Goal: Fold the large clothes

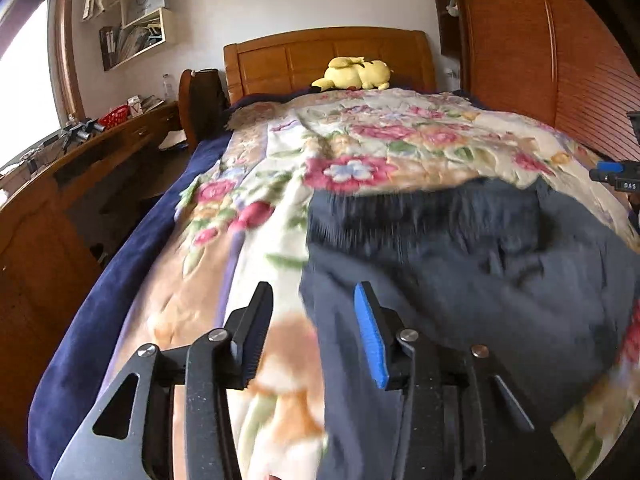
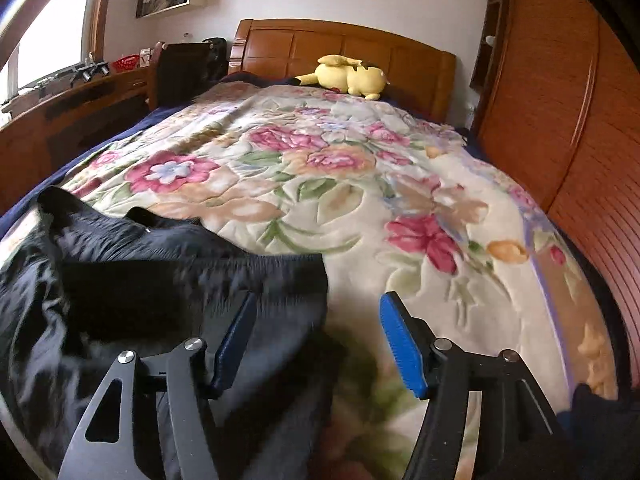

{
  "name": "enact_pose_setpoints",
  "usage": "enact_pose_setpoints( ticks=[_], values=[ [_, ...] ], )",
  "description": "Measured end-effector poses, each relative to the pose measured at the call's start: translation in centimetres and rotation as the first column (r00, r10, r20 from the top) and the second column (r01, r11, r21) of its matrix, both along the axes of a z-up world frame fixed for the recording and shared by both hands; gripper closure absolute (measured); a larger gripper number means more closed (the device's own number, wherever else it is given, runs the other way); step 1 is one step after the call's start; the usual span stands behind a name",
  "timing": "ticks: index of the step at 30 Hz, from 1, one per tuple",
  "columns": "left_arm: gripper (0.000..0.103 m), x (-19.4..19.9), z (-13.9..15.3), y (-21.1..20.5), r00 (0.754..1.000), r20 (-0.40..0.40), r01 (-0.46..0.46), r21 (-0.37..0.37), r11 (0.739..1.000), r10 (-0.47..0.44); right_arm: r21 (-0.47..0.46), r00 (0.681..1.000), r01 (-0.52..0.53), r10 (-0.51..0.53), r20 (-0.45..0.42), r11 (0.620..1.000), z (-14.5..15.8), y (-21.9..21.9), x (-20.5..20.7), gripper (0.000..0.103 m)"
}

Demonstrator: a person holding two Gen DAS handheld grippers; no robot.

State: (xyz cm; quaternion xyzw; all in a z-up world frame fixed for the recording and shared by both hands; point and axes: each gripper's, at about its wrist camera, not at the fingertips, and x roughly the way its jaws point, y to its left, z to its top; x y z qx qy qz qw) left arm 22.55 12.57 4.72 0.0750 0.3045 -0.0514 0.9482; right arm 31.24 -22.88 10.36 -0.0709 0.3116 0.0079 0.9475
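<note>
Left wrist view: dark garment [image 1: 460,264], crumpled, lying on the floral blanket [image 1: 280,200], ahead and to the right of the left hand-held gripper [image 1: 314,332]. Left hand-held gripper: 2 fingers spread apart, holding nothing; the garment's left edge lies between them, contact not discernible through blur. Right wrist view: same dark garment [image 2: 140,280], ahead and to the left of the right hand-held gripper [image 2: 320,340]. Right hand-held gripper: 2 fingers spread apart, holding nothing; the garment's right edge lies between them. Floral blanket [image 2: 360,184] covers the bed, over a navy sheet [image 1: 120,248] showing along the left side. Yellow plush toy [image 1: 354,74], far ahead, against the wooden headboard [image 1: 328,56]. Wooden worktop [image 1: 80,168], left of the bed, carries a red basket [image 1: 116,114]. Wooden wardrobe [image 1: 540,52], right of the bed.
</note>
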Motion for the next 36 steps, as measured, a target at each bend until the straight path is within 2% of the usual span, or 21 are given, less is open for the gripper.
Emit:
enact_pose_setpoints(
  ticks=[7, 13, 17, 24, 31, 36],
  values=[
    [0.053, -5.8, -2.0, 1.5, 0.999, -0.054, 0.005, -0.065, 0.998, -0.009, 0.028, 0.997, -0.060, 0.061, -0.039, 0.998, -3.1, 0.3, -8.0, 0.037],
    [0.045, -8.4, -5.1, 1.5, 0.994, -0.105, -0.002, -0.044, 0.999, -0.003, 0.042, 0.991, -0.083, 0.087, -0.101, 0.996, -4.6, -1.1, -12.4, 0.033],
    [0.043, -8.4, -7.2, 1.3, 0.988, -0.156, 0.000, -0.043, 0.999, -0.007, 0.084, 0.992, -0.057, 0.066, -0.106, 0.995, -5.2, -2.6, -13.0, 0.027],
    [0.042, -8.0, -8.0, 1.3, 0.987, -0.160, -0.004, -0.055, 0.998, -0.005, 0.113, 0.992, -0.040, 0.053, -0.113, 0.993, -7.3, -2.6, -12.8, 0.026],
    [0.041, -8.5, -8.8, 2.5, 0.989, -0.149, -0.035, -0.099, 0.994, 0.020, 0.099, 0.994, -0.050, 0.059, -0.089, 0.994, -8.7, -2.3, -13.2, 0.026],
    [0.041, -9.3, -8.0, 2.4, 0.995, -0.093, -0.039, -0.093, 0.995, 0.030, 0.077, 0.995, -0.052, 0.058, -0.078, 0.996, -8.9, -1.7, -13.2, 0.026]
  ],
)
